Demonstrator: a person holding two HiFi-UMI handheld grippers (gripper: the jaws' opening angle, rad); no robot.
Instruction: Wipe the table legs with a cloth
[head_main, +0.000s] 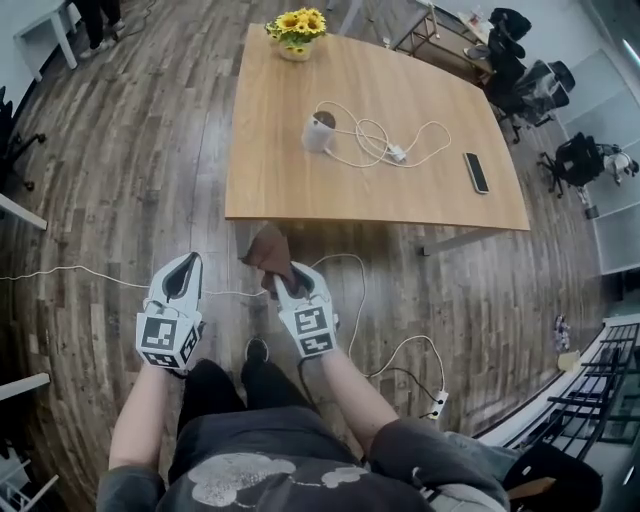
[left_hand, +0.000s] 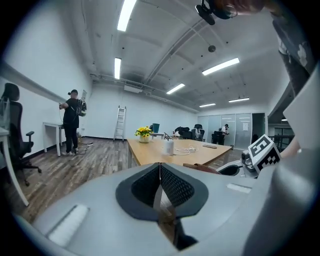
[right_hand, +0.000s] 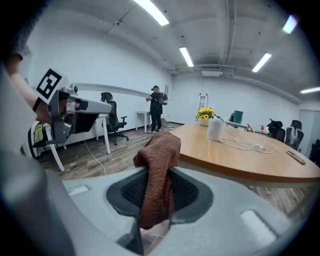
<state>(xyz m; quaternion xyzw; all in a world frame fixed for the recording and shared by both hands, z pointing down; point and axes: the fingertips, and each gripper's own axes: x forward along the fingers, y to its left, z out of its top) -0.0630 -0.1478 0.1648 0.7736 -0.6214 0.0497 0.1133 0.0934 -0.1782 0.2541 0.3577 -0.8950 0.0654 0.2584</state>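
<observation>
Nearby, right gripper (head_main: 288, 280) pinches cloth (head_main: 268, 250) near table (head_main: 300, 195) edge; left gripper (head_main: 186, 266) closed.

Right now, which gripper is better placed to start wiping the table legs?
The right gripper: its jaws are shut on the brown cloth, held close to the near edge of the table. The left gripper is shut and holds nothing.

Office, meeting table (head_main: 370, 190), swivel chairs (head_main: 535, 85)
</observation>
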